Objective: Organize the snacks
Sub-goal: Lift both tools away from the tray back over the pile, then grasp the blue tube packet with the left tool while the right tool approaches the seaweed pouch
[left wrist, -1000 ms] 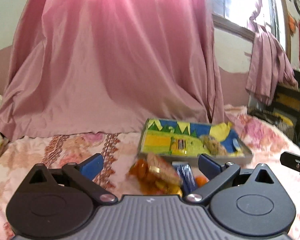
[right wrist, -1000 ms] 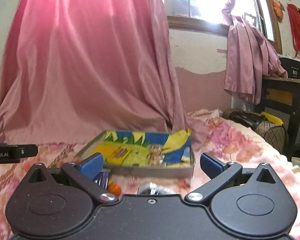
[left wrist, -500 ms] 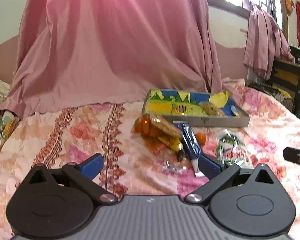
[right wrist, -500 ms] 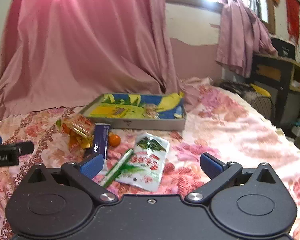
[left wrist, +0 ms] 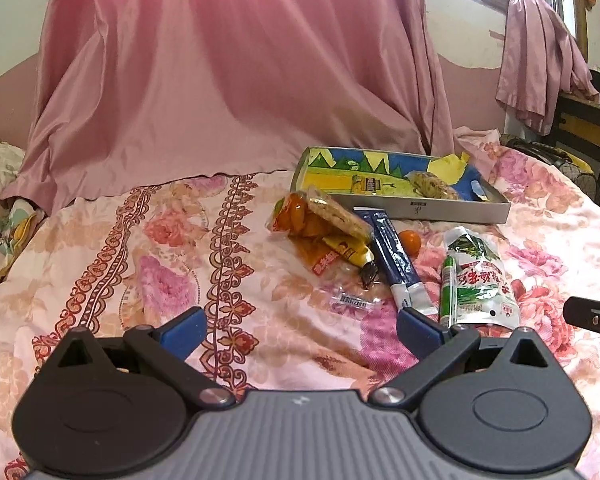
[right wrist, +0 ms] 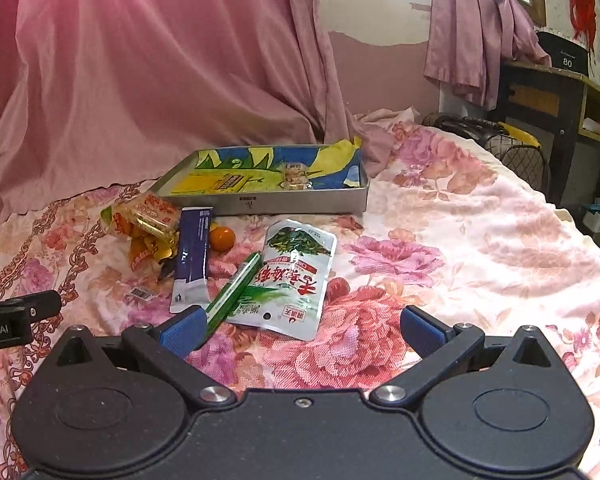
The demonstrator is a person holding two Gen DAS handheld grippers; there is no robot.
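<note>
A metal tray (left wrist: 456,211) (right wrist: 300,203) with a colourful lining lies on the floral bedspread and holds a couple of small snacks. In front of it lie an orange snack bag (left wrist: 320,224) (right wrist: 144,216), a dark blue sachet (left wrist: 394,256) (right wrist: 194,250), a small orange fruit (left wrist: 410,242) (right wrist: 222,238), a green stick (left wrist: 447,290) (right wrist: 232,290) and a white-green packet (left wrist: 480,280) (right wrist: 296,276). My left gripper (left wrist: 300,330) stands open near the blue sachet's end. My right gripper (right wrist: 300,330) stands open just short of the white-green packet. Neither holds anything.
A pink curtain (left wrist: 220,72) hangs behind the bed. A dark wooden desk (right wrist: 548,92) stands at the right with a bag (right wrist: 472,128) beside it. A small clear wrapper with a barcode (left wrist: 352,300) lies on the bedspread (right wrist: 480,220).
Both grippers have pulled back from the tray and tilted down, so the loose snacks in front of the tray have come into view. Both stayed open.
</note>
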